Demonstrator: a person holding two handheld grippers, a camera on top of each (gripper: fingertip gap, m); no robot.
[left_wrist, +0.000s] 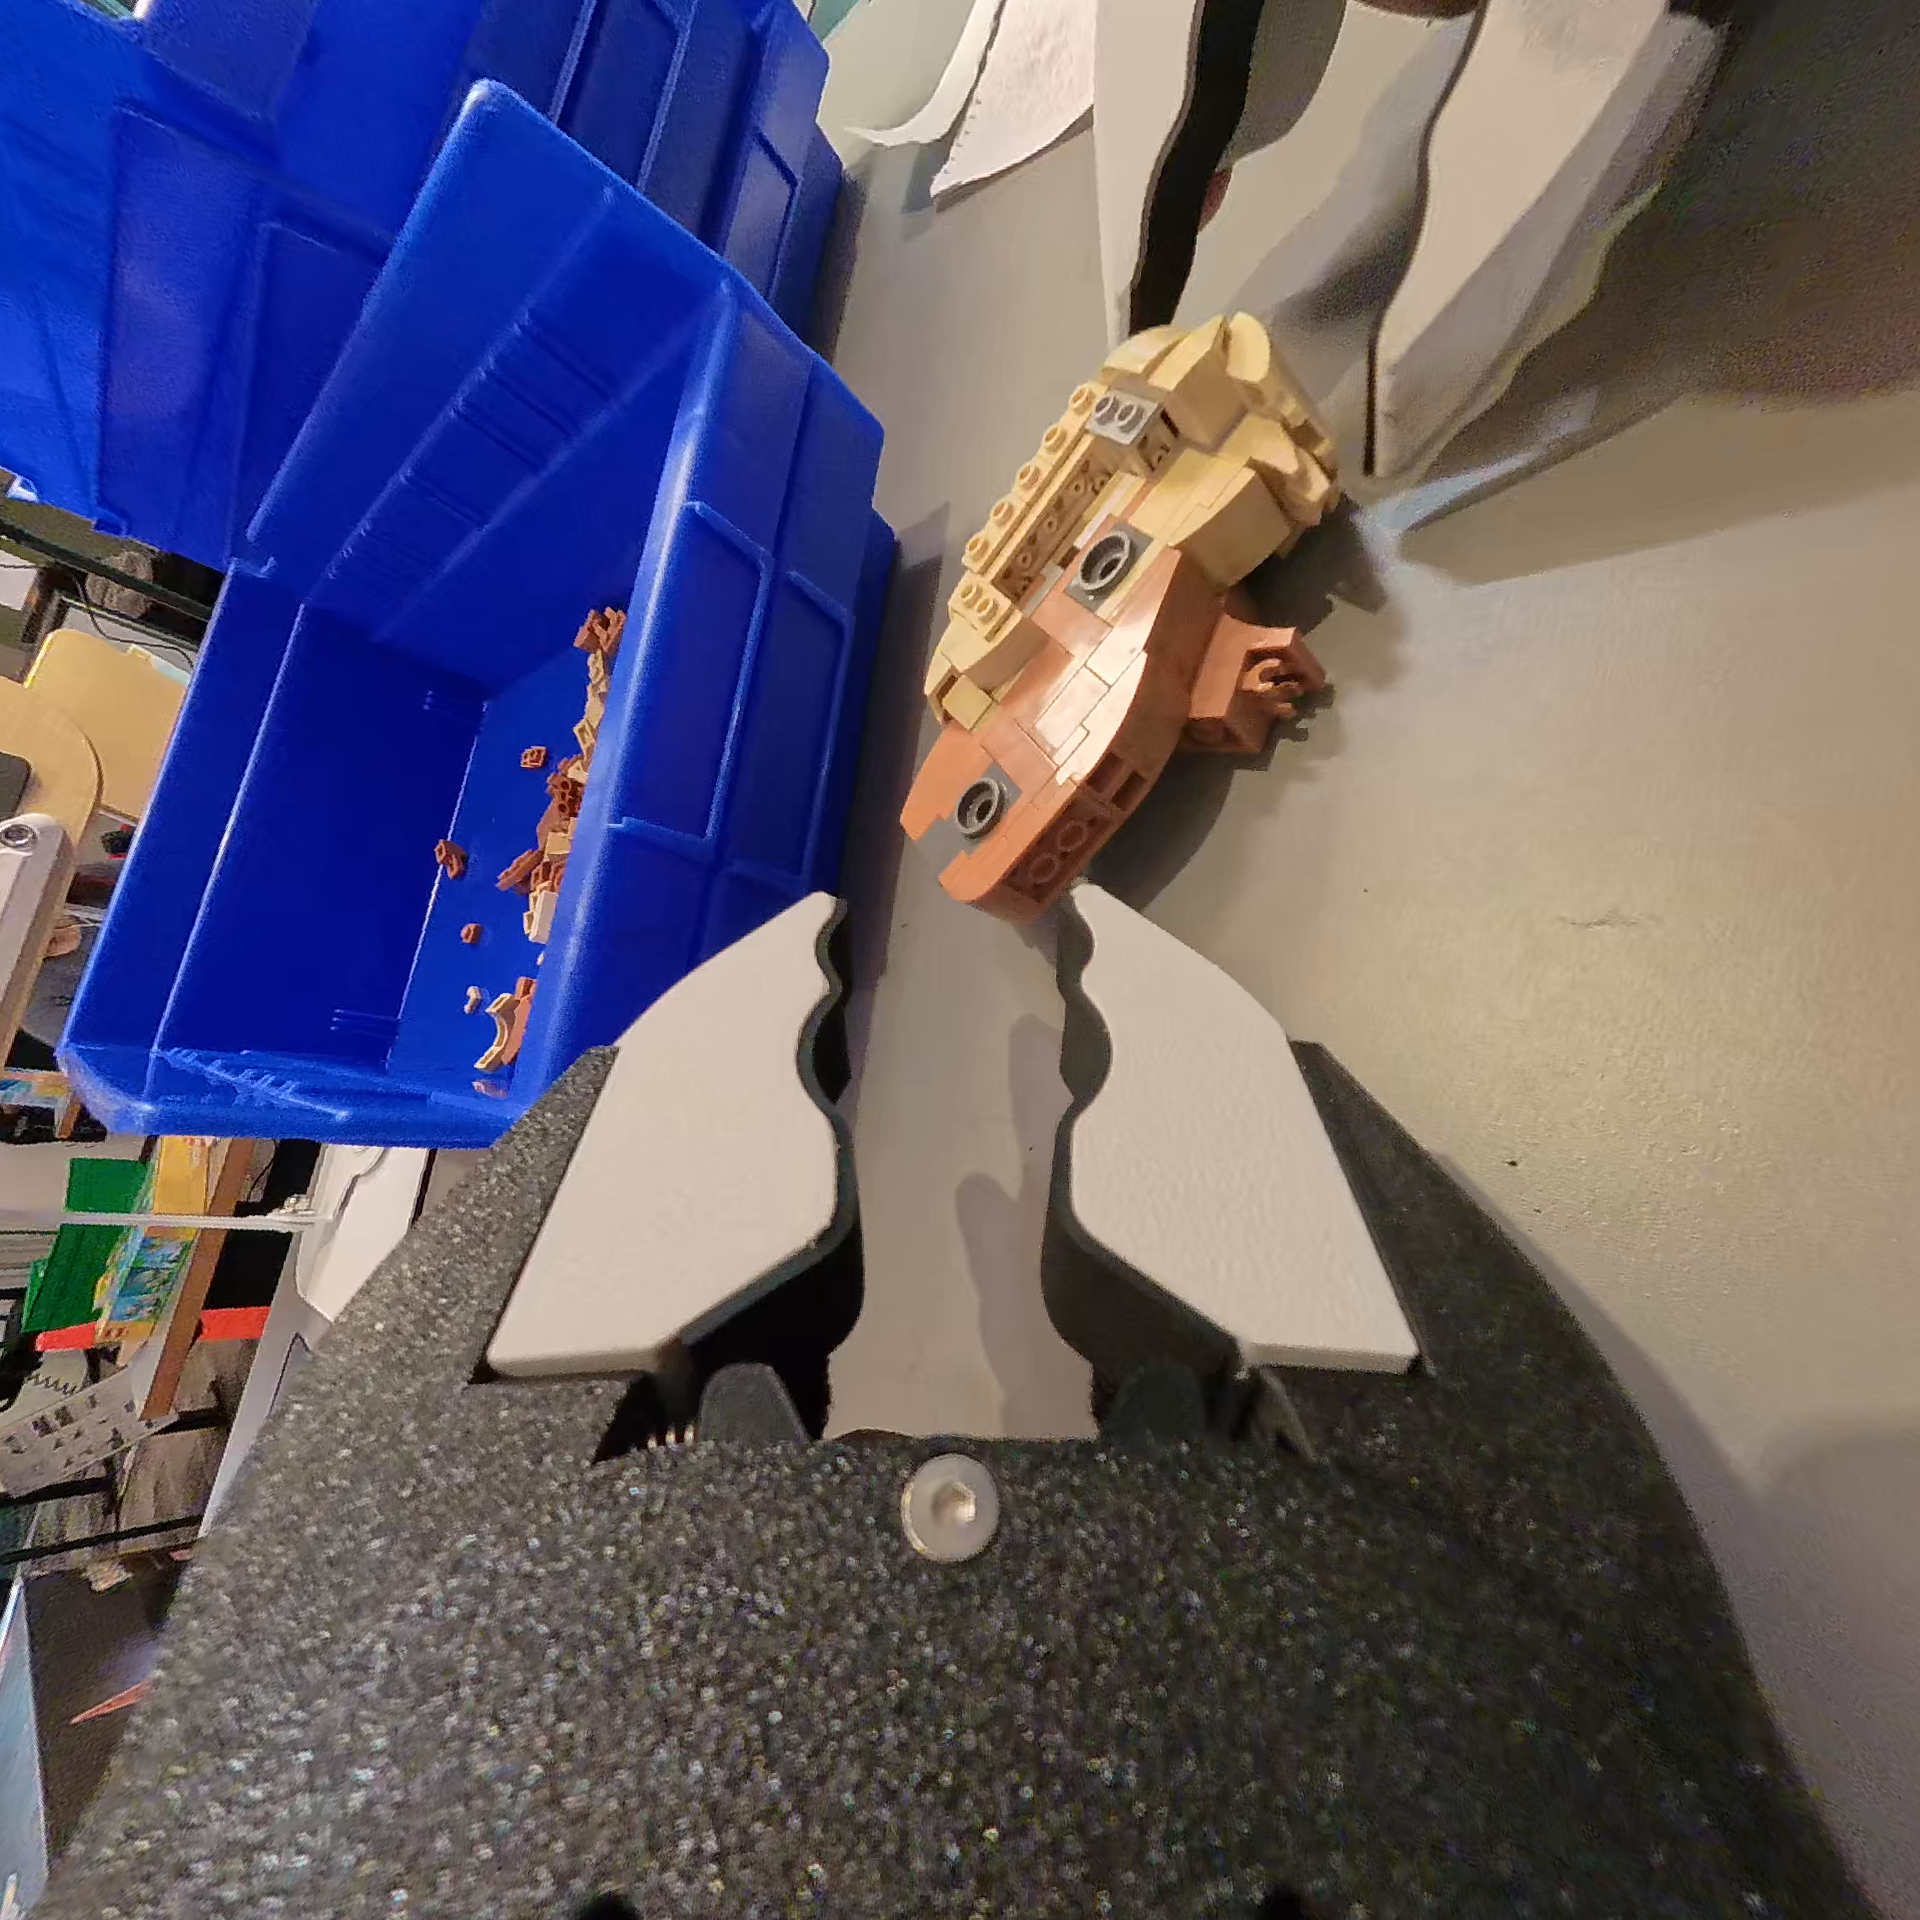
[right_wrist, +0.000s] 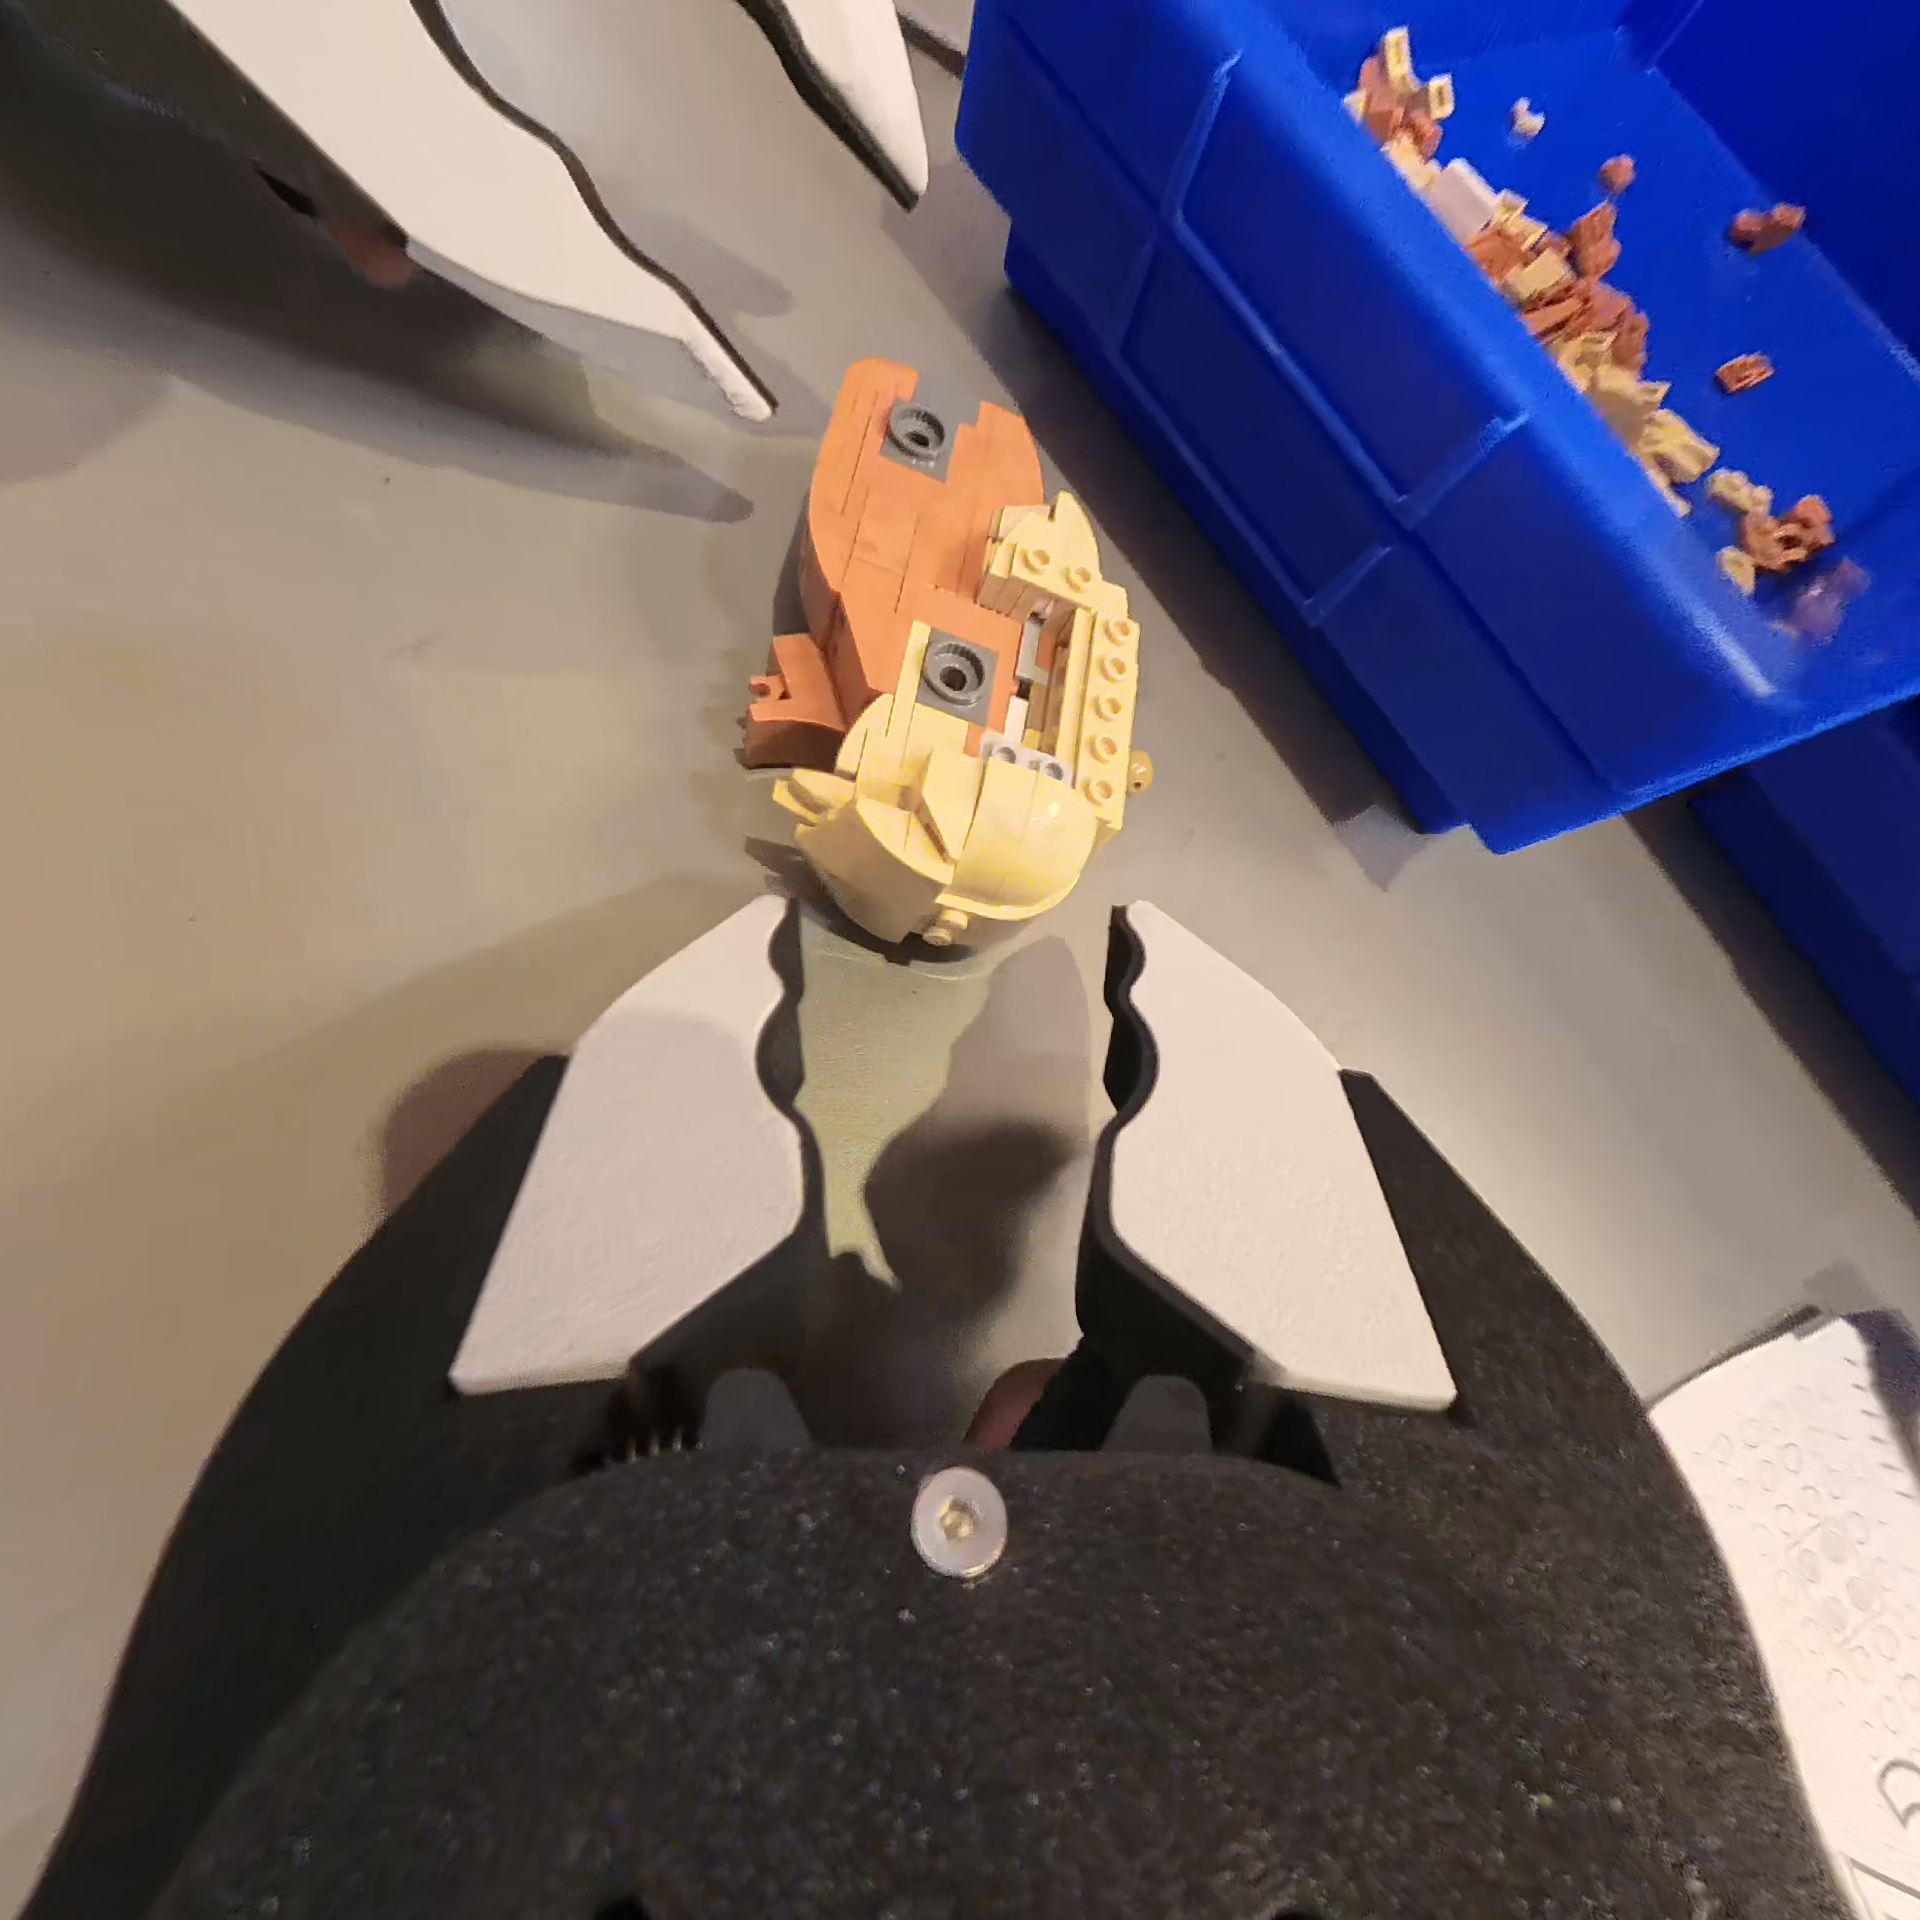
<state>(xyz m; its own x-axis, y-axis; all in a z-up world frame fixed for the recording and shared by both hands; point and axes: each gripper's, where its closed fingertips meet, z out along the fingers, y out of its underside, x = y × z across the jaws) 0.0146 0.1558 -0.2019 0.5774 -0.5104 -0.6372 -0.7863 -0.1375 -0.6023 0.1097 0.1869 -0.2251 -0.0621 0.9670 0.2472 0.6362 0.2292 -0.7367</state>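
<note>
A brick model (left_wrist: 1112, 623), tan at one end and brown at the other, lies on the grey table (left_wrist: 1558, 935) between my two grippers. My left gripper (left_wrist: 956, 902) is open and empty, and its fingertips stand just short of the model's brown end. My right gripper (right_wrist: 951, 907) is open and empty, with the model's tan end (right_wrist: 935, 831) just ahead of its tips; the pads do not touch it. The left gripper also shows in the right wrist view (right_wrist: 727, 239), beyond the model. The right gripper's fingers (left_wrist: 1507, 208) show at the top of the left wrist view.
A blue bin (left_wrist: 727, 675) with several small loose brown and tan bricks (left_wrist: 551, 821) stands beside the model; it also shows in the right wrist view (right_wrist: 1299, 416). More blue bins (left_wrist: 208, 260) stand behind it. A white sheet (right_wrist: 1818, 1538) lies on the table. The tips of one gripper are about 11 cm away from the tips of the other.
</note>
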